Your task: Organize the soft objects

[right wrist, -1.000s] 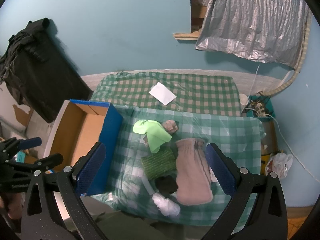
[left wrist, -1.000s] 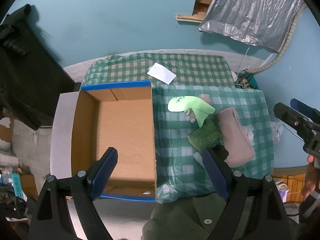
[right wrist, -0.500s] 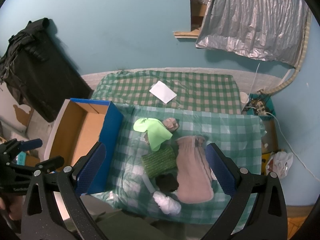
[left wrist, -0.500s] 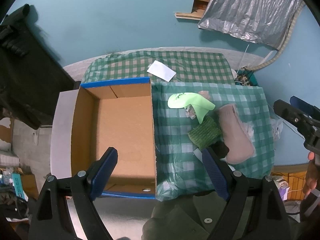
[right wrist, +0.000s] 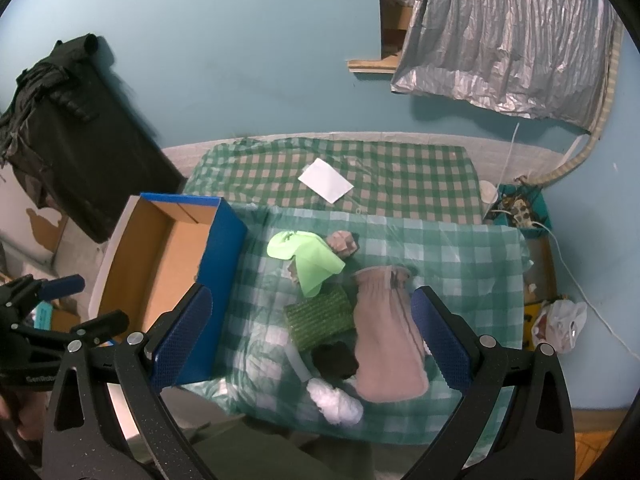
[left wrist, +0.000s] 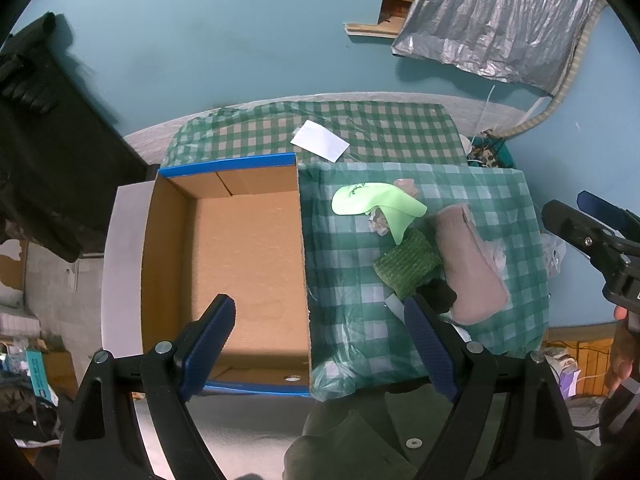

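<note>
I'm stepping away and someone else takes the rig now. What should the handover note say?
Left tool: open, empty, above the open cardboard box with blue outer walls.
Right tool: open, empty, above the pile on the green checked cloth.
On the cloth: neon green fabric, dark green knitted square, beige fleece pouch, black item, white fluffy piece.
Done: nothing boxed.
Left: move all soft items into the box.

A teal wall (right wrist: 248, 60) rises behind a table spread with green checked cloth (right wrist: 400, 172). A crinkled silver sheet (right wrist: 508, 36) hangs at the upper right beside a wooden ledge (right wrist: 372, 66), and dark fabric (right wrist: 72, 128) drapes at the left. A white bag (right wrist: 560, 322) lies on the floor at the right, near a white cable (right wrist: 576, 280).
</note>
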Action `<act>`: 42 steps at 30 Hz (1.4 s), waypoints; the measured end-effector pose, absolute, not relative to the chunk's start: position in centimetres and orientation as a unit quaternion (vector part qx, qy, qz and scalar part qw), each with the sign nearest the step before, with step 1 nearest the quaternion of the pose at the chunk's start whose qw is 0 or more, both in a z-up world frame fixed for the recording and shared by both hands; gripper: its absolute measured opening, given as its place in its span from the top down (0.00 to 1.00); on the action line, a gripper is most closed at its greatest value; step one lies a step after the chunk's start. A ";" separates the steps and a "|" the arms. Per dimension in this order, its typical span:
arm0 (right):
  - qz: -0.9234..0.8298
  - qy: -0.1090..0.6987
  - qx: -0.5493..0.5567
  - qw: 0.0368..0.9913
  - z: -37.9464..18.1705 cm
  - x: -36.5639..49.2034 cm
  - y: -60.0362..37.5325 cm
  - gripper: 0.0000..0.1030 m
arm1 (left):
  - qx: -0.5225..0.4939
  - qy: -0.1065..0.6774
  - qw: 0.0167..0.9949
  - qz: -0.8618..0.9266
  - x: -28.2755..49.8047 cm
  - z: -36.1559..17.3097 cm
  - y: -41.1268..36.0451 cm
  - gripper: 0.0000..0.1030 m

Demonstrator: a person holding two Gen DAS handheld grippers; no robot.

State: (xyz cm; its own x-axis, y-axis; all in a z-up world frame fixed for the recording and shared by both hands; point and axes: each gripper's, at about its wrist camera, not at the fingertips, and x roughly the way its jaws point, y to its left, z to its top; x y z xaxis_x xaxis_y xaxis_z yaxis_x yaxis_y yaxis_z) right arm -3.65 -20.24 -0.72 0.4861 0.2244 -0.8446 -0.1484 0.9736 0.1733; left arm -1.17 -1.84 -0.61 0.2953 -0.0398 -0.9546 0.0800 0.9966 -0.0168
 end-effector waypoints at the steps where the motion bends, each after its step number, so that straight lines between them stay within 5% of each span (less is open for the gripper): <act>1: 0.109 0.495 0.038 0.861 -0.7 -3.6 -20.2 0.03 | 0.018 0.592 0.805 -0.037 -1.2 -0.6 -1.8 0.15; 42: 0.106 0.508 0.045 0.853 -1.7 -4.1 -22.4 0.03 | 0.018 0.597 0.801 -0.047 -1.6 -1.6 -3.8 0.15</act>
